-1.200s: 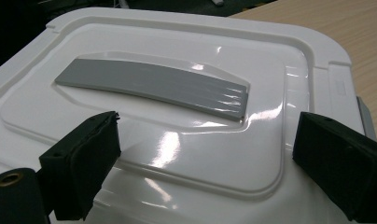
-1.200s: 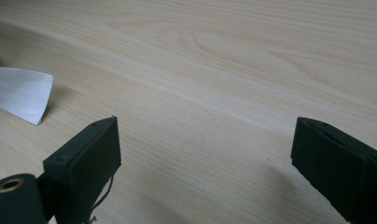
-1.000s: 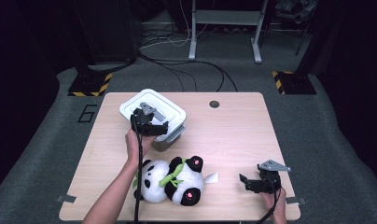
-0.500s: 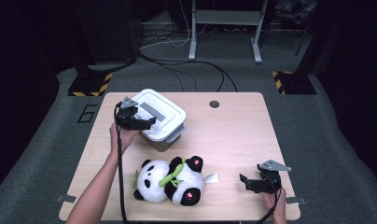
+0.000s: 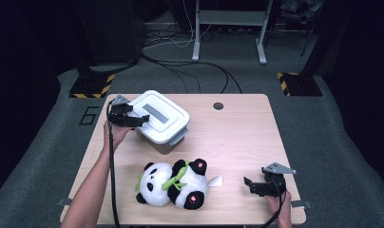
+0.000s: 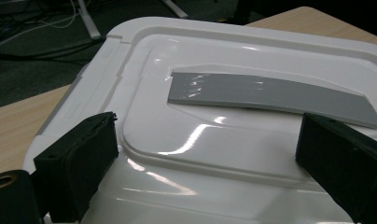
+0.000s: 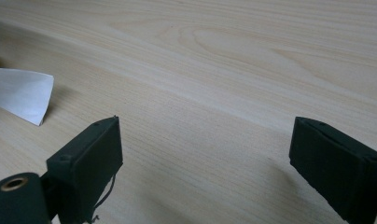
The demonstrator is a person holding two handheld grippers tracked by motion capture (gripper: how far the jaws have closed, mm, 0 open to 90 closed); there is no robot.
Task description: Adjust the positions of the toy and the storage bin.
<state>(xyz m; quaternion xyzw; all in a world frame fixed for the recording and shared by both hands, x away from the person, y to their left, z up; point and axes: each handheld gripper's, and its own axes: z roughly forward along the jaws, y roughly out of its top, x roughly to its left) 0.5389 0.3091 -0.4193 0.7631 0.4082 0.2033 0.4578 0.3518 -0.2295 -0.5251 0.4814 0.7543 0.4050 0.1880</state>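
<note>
A white lidded box [image 5: 161, 121] with a grey handle strip [image 5: 157, 114] stands at the table's back left. My left gripper [image 5: 139, 119] hovers at the box's left edge, pointing over the lid [image 6: 214, 140], open, its jaws spread with nothing between them. Two plush pandas [image 5: 173, 184] lie side by side at the front middle of the table, a white tag [image 5: 216, 181] at their right. My right gripper [image 5: 251, 186] rests near the front right corner, open, facing the pandas; the white tag [image 7: 21, 93] shows at the left of its view.
The wooden table [image 5: 237, 137] has a small dark round hole [image 5: 218, 106] near its back edge. Cables and metal stand legs [image 5: 228, 28] lie on the grey floor behind. Black-yellow striped blocks [image 5: 91, 85] sit beyond both back corners.
My left hand has carried its gripper leftward, from over the box's front side to its left edge. The right gripper has stayed put.
</note>
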